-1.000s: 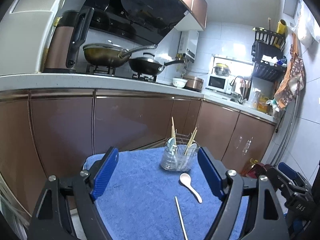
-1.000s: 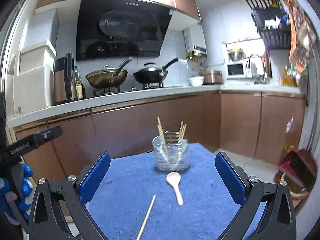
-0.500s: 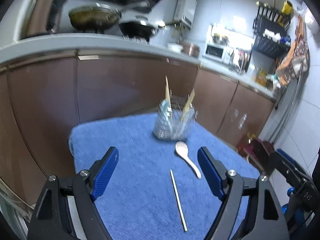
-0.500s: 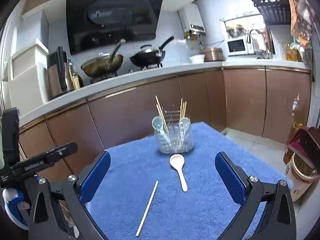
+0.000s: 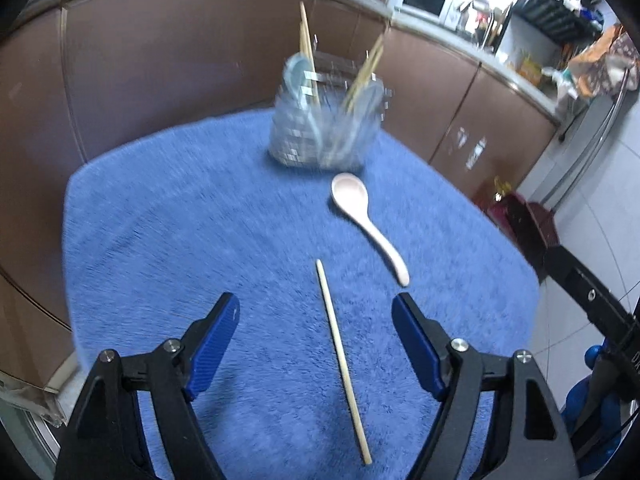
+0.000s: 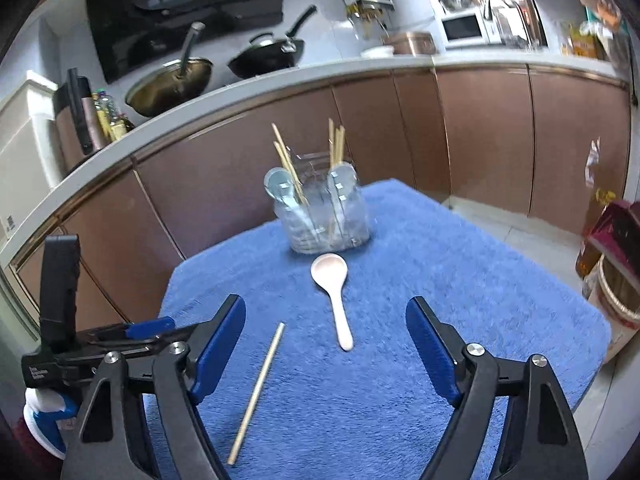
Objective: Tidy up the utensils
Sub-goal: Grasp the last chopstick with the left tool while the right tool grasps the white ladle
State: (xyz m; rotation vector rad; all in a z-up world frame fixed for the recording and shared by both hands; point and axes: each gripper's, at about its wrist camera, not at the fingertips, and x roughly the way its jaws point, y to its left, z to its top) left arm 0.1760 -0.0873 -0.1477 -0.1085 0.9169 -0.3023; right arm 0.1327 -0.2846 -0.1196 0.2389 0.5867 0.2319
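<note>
A pale wooden chopstick point(image 5: 343, 360) lay flat on the blue towel point(image 5: 180, 240) over the bench, its long axis running toward the holder point(image 5: 326, 128). A pink spoon point(image 5: 366, 222) lay beside it. Left tool point(image 5: 316, 320) and right tool point(image 6: 326, 322) were closing, jaws apart, empty.

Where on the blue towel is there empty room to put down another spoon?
The blue towel is bare on the wide stretch right of the pink spoon, out to its edge. The left side, beside the utensil holder and left of the chopstick, is bare too. The middle is crowded: spoon and chopstick lie close together in front of the holder.
</note>
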